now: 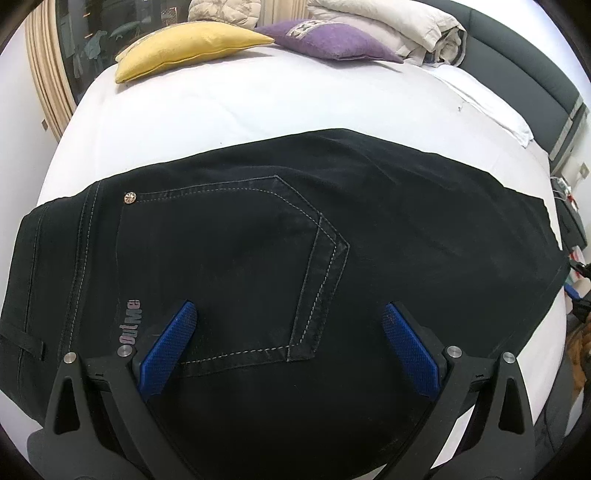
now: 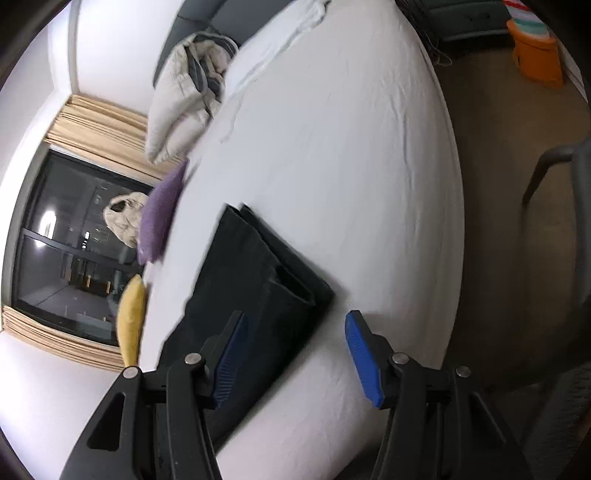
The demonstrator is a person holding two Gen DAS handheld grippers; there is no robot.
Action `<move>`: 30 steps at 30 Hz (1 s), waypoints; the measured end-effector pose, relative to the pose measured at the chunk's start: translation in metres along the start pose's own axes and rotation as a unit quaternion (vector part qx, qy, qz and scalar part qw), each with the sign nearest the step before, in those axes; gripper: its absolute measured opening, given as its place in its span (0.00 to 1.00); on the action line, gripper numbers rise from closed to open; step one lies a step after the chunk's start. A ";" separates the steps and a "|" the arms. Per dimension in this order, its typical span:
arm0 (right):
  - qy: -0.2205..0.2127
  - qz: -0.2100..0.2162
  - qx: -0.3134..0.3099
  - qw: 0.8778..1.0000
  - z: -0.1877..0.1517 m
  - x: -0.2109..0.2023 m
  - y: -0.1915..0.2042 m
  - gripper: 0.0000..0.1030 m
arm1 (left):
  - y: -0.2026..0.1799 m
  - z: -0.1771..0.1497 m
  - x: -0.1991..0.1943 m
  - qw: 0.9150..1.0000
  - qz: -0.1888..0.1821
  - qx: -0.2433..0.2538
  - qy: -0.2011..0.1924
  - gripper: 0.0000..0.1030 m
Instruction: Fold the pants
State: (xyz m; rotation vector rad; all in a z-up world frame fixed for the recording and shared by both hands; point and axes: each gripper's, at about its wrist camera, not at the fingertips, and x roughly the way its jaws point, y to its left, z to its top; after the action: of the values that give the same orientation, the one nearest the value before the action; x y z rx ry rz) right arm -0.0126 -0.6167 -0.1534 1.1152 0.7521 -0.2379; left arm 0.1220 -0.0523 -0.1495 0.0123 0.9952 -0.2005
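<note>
Bedroom, bed (image 1: 258, 103), pillows (image 1: 184, 48), curtains (image 2: 96, 122)

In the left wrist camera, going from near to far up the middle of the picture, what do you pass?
Left gripper, open over the cloth → black pants with the back pocket facing up → bare white bed sheet → yellow cushion and purple cushion → folded pale duvet.

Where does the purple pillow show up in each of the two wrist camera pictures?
Left wrist view: the purple pillow lies at top centre, at the far side of the bed, right of the yellow pillow.
Right wrist view: the purple pillow sits at centre left, on the bed's edge, above the yellow pillow.
Shared landmark: the black pants on the white sheet.
</note>
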 end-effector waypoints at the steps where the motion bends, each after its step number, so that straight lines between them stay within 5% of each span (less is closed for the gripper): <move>1: -0.004 0.008 0.014 1.000 0.001 0.006 0.000 0.57 | 0.000 0.002 0.001 1.000 -0.001 -0.001 0.000 1.00; 16: -0.019 0.057 0.036 0.998 0.015 0.014 -0.010 0.57 | 0.000 0.004 0.008 1.000 0.000 0.001 -0.003 1.00; 24: -0.008 0.071 0.037 0.997 0.015 0.019 -0.012 0.18 | 0.000 0.007 0.009 1.000 -0.001 -0.005 -0.003 1.00; 30: -0.018 0.072 0.038 0.996 0.013 0.015 -0.012 0.13 | -0.004 0.017 0.002 1.000 -0.020 -0.015 -0.007 1.00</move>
State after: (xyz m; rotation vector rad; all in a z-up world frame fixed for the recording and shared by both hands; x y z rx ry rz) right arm -0.0024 -0.6309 -0.1684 1.2295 0.6318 -0.1645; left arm 0.1371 -0.0584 -0.1417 -0.0367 0.9855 -0.2211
